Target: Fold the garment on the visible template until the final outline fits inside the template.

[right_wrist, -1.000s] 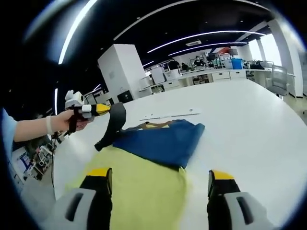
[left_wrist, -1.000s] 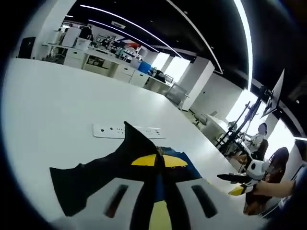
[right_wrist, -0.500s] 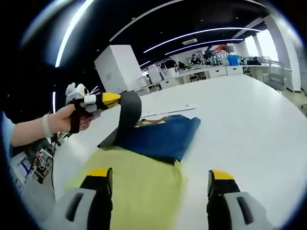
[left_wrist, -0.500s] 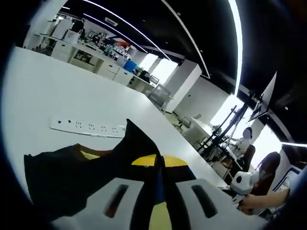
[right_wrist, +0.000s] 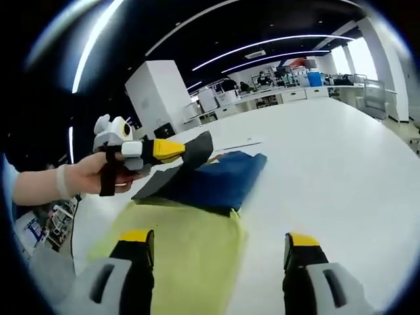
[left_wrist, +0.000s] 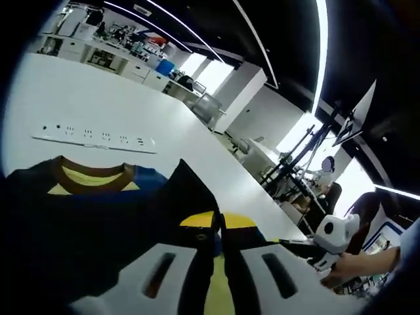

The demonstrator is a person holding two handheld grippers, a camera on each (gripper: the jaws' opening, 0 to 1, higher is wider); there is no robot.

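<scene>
- Your right gripper [right_wrist: 218, 252] hangs with jaws spread wide and nothing between them, above the yellow-green template [right_wrist: 177, 246] on the white table [right_wrist: 328, 170].
- Your left gripper [left_wrist: 217, 226] has its jaws pinched together on a dark fold of the garment [left_wrist: 98, 216], lifted off the table; from the right gripper view its yellow tips [right_wrist: 172, 150] clamp that flap.
- The blue garment lies across the template's far end.
- A power strip [left_wrist: 92, 139] sits beyond the collar [left_wrist: 88, 180].

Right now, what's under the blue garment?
The yellow-green template lies under the blue garment, sticking out toward the camera. The part beneath the fabric is covered.
</scene>
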